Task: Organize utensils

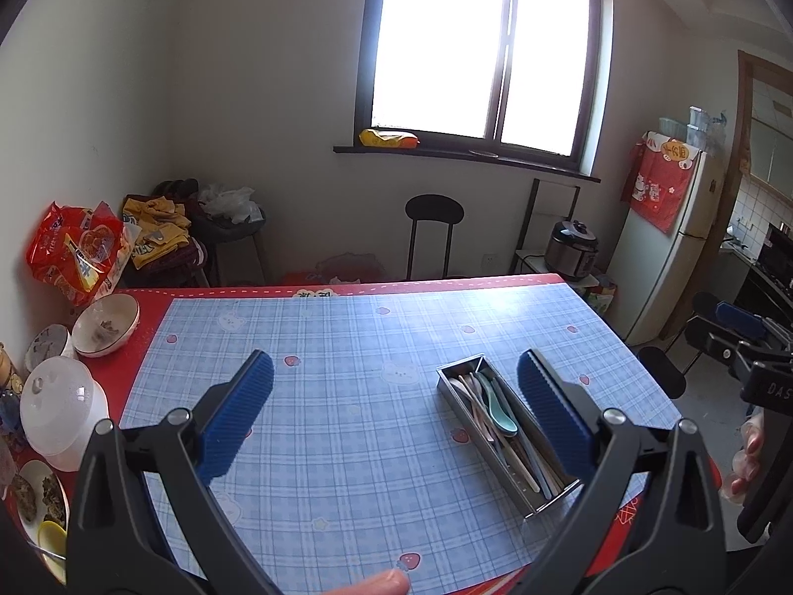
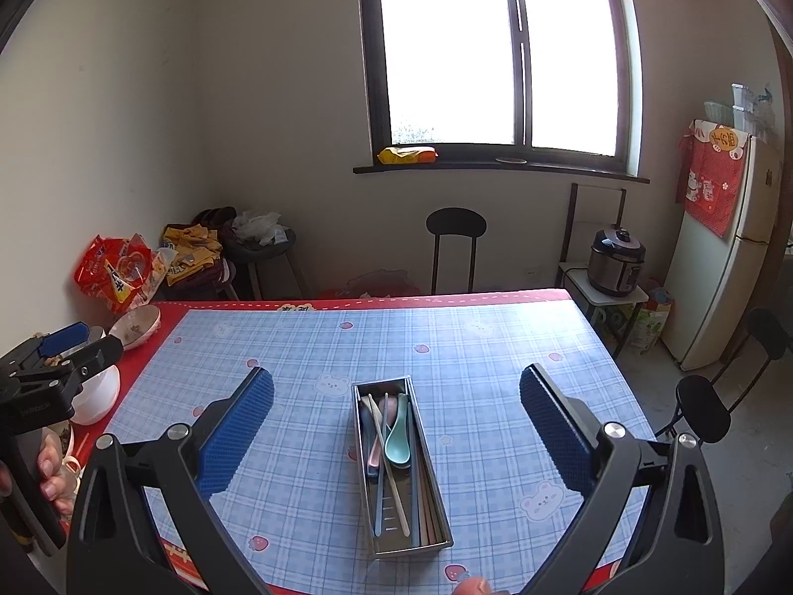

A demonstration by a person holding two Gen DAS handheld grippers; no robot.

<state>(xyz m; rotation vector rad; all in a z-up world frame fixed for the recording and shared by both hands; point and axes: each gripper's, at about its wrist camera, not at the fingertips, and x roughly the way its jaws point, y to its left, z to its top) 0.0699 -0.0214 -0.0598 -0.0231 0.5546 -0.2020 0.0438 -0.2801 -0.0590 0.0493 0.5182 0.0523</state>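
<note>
**Steel tray of utensils on the plaid cloth, both grippers spread wide**

Stainless steel, long and rectangular, the utensil tray [image 2: 399, 471] lies flat on the blue plaid tablecloth [image 2: 307, 347], toward the near edge of the red-bordered table [image 2: 168, 317]. Inside it, lying lengthwise, are a teal plastic spoon [image 2: 399, 439], a pink spoon [image 2: 388, 409], a cream-coloured chopstick [image 2: 391, 471] and several more slim handles in grey-blue and beige, too closely packed to count.

In the right wrist view the right gripper [image 2: 396, 416] hangs above the tray with its blue ribbed pads [image 2: 238, 431] set far apart, one on each side of the tray and touching nothing. It holds nothing.

In the left wrist view the left gripper [image 1: 396, 406] is likewise spread wide and empty. From there the tray [image 1: 505, 434] lies diagonally, just in front of the right-hand blue pad [image 1: 552, 416].

Along the left edge of the table stand a white ceramic bowl with food residue [image 1: 105, 325], a translucent white domed lid [image 1: 59, 404] and a plate of dark food [image 1: 37, 501]. A red snack bag [image 1: 74, 253] leans by the wall. A black round-backed chair [image 2: 455, 243] stands behind the table under the window [image 2: 500, 49], and a dark pressure cooker [image 2: 616, 260] sits on a small stand beside a white refrigerator [image 2: 718, 272].
</note>
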